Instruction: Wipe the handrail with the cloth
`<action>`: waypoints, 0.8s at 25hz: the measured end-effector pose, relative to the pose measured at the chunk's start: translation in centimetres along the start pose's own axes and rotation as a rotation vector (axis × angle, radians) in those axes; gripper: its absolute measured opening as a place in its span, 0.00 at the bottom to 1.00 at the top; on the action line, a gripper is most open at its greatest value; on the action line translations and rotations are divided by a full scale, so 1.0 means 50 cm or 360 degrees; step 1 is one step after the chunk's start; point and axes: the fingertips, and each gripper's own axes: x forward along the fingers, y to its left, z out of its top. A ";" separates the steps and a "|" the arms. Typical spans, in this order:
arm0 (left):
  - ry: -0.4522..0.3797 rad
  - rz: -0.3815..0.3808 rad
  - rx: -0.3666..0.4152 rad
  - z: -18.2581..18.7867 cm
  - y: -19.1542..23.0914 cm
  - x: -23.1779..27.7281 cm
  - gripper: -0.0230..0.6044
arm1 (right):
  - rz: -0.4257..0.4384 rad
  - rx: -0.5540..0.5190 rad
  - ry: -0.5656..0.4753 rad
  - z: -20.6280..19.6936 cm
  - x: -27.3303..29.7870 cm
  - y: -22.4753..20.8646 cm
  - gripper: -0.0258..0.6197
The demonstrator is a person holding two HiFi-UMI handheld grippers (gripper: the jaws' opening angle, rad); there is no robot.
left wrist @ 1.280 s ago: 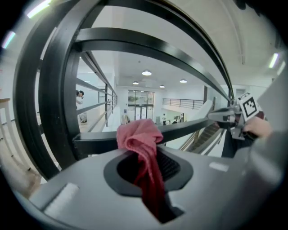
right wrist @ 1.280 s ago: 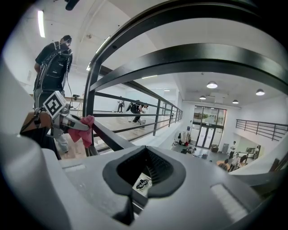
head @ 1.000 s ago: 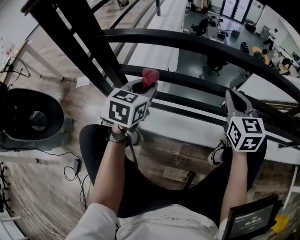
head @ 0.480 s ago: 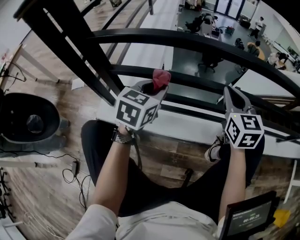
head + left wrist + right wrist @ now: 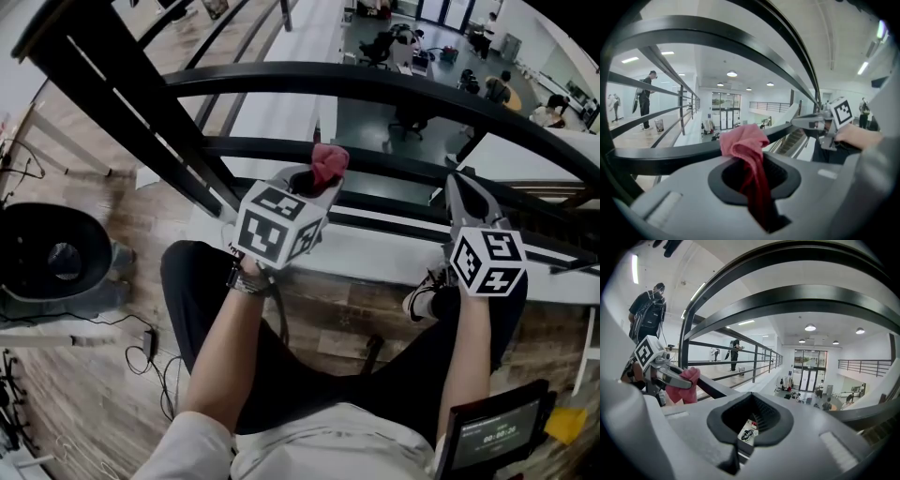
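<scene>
Left tool (image 5: 309, 184): its jaws are closed on the cloth. The marker cube hides most of the tool body in the head view.
Cloth (image 5: 328, 161): pink-red. A crumpled bunch stands up above the jaws, and in the left gripper view (image 5: 743, 145) a darker tail runs down into the slot between them.
Handrail (image 5: 394, 86): black and curved, it passes above and beyond both tools, and its ends run out of the picture.
Lower bar (image 5: 253, 147): this black bar sits beneath the handrail, and the cloth lies right at it. No view settles whether the cloth touches the bar or only overlaps it.
Right tool (image 5: 459, 192): its jaws are drawn together with nothing held. In the right gripper view (image 5: 750, 420) only the storey below shows through the round gap between them. It is held well apart from the left tool, near the same bar.
Screen (image 5: 492, 433): this sits at the bottom right corner and is partly cut off. Its digits are too small to read.
Round black appliance (image 5: 52, 253): it stands on the wooden floor (image 5: 94, 375) and is clipped by the left edge. Its kind is unclear.
</scene>
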 end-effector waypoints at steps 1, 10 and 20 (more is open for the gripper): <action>0.0000 -0.0006 0.0002 0.000 -0.003 0.001 0.14 | -0.0009 0.0000 -0.0003 -0.001 -0.003 -0.004 0.04; 0.0002 -0.0117 0.0048 0.008 -0.057 0.040 0.14 | -0.0148 0.0084 -0.0037 -0.008 -0.043 -0.080 0.04; -0.0002 -0.0209 0.0084 0.016 -0.107 0.074 0.14 | -0.0220 0.0120 -0.0037 -0.030 -0.067 -0.122 0.04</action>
